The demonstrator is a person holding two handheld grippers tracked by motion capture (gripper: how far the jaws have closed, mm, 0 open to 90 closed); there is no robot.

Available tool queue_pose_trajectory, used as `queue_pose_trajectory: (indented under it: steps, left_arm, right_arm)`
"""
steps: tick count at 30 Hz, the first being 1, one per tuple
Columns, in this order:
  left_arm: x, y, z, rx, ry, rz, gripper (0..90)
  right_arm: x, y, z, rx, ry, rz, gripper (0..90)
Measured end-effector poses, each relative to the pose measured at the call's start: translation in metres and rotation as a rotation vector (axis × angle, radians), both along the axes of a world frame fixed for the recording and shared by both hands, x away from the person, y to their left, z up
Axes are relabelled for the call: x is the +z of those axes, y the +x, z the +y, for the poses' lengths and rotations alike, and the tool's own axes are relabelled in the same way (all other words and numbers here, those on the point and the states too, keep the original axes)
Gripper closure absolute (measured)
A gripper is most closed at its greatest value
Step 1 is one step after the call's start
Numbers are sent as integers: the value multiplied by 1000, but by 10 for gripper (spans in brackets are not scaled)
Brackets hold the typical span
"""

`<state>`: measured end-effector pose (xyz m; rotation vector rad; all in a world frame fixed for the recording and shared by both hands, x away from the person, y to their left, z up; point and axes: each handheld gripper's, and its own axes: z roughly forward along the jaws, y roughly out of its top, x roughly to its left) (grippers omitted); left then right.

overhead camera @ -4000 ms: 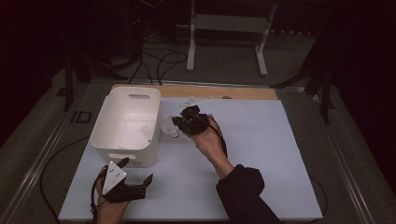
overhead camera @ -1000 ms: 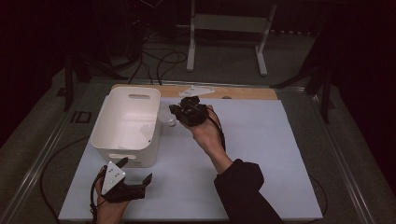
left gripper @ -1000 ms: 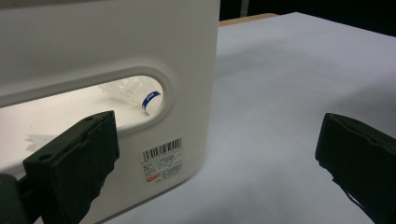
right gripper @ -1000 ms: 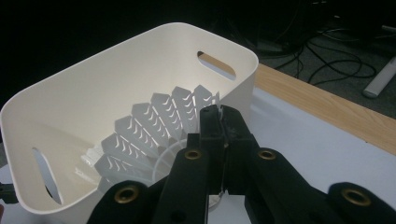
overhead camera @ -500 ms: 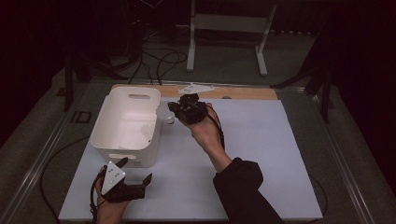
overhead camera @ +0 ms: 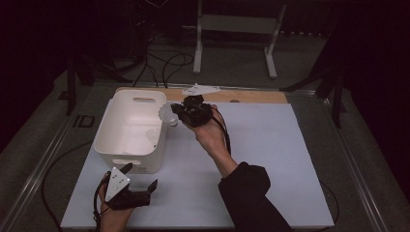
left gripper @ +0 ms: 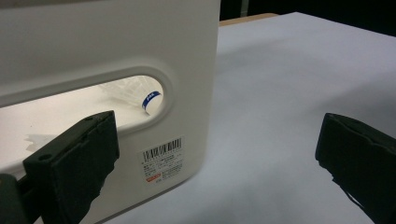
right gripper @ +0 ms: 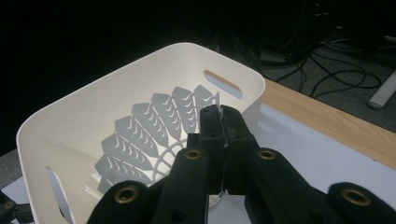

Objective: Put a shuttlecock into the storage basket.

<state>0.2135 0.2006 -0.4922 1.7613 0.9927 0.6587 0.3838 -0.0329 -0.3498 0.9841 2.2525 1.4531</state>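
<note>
A white feather shuttlecock [overhead camera: 167, 115] hangs over the right rim of the white plastic bin [overhead camera: 104, 131], held by its skirt. My right gripper [overhead camera: 175, 112] is shut on that skirt's edge; in the right gripper view the feathers [right gripper: 154, 126] fan out left of the closed jaws [right gripper: 220, 117], above the bin [right gripper: 140, 63]. A second shuttlecock [overhead camera: 153, 137] lies inside the bin, its blue band [left gripper: 150, 97] showing through the handle slot. My left gripper [overhead camera: 140, 176] rests open on the mat at the bin's near wall [left gripper: 93, 42], nothing between its jaws [left gripper: 215, 158].
A pale blue mat [overhead camera: 270, 159] covers the table, with open room to the right of the bin. A wooden strip [overhead camera: 256, 96] runs along the far edge with a small white object [overhead camera: 200, 89] on it. Beyond are a white stand [overhead camera: 237, 24] and floor cables.
My right hand has carried the shuttlecock up off the mat and a little left, to the bin's right rim. The left gripper has stayed put.
</note>
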Motion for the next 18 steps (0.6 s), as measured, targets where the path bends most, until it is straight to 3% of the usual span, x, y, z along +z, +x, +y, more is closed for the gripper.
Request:
queue_pose_trajectory:
  steps: [18]
  left_arm:
    - [0,0,0,-1,-1,0,1]
  right_arm:
    - [9,4,8,7,-4,-18,889]
